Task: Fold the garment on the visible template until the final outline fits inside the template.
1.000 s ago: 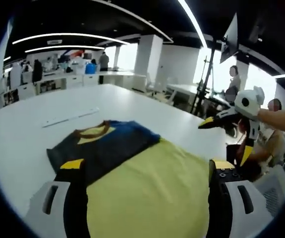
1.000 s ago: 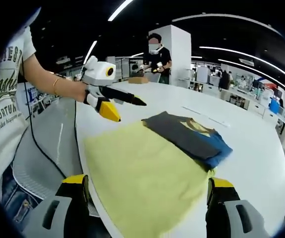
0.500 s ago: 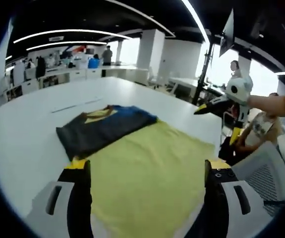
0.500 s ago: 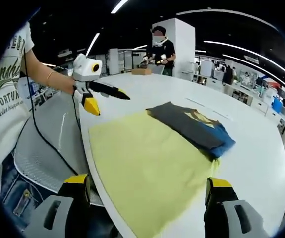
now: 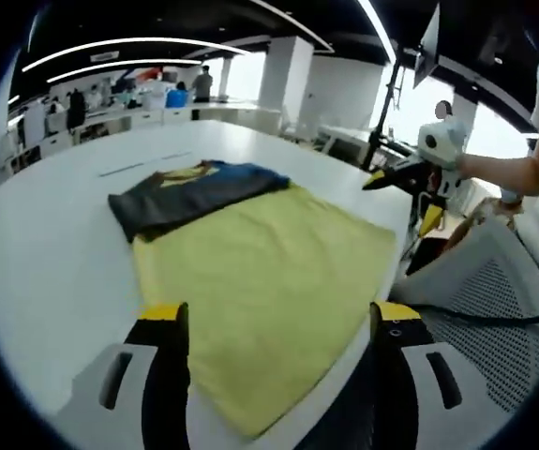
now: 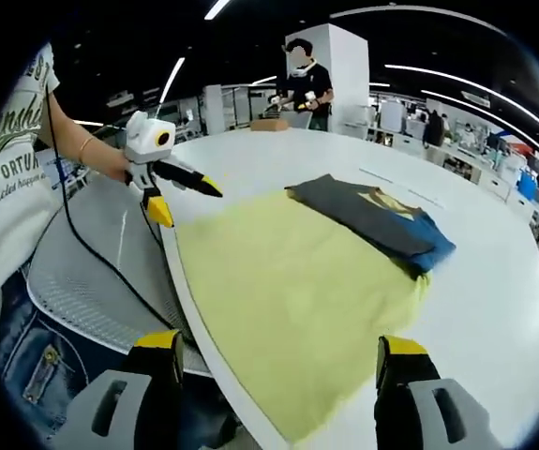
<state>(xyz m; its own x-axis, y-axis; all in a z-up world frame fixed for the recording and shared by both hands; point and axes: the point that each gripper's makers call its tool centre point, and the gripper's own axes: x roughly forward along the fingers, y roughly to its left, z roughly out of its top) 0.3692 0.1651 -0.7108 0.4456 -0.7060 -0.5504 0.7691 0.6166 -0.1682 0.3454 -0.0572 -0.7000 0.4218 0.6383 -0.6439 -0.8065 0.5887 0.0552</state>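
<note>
A folded dark grey garment (image 5: 189,192) with a blue side and a yellow collar lies at the far end of the yellow template sheet (image 5: 269,262), which is spread flat to the table's near edge. In the right gripper view the garment (image 6: 372,216) rests along the template's (image 6: 288,291) far right side. My left gripper (image 5: 274,323) is open and empty, low over the template's near edge. My right gripper (image 6: 274,352) is also open and empty. Each shows in the other's view, held off the table's edge with jaws apart: right gripper (image 5: 402,202), left gripper (image 6: 187,204).
The white table (image 5: 44,253) stretches far beyond the garment, with a thin white strip (image 5: 142,167) on it. A grey mesh chair (image 6: 91,272) and a black cable (image 6: 110,272) sit by the near edge. A person (image 6: 302,84) stands at the far end.
Both cameras have drawn back from the table, so more of the template and the chair shows. The two grippers have moved apart and off the sheet. The garment lies unchanged.
</note>
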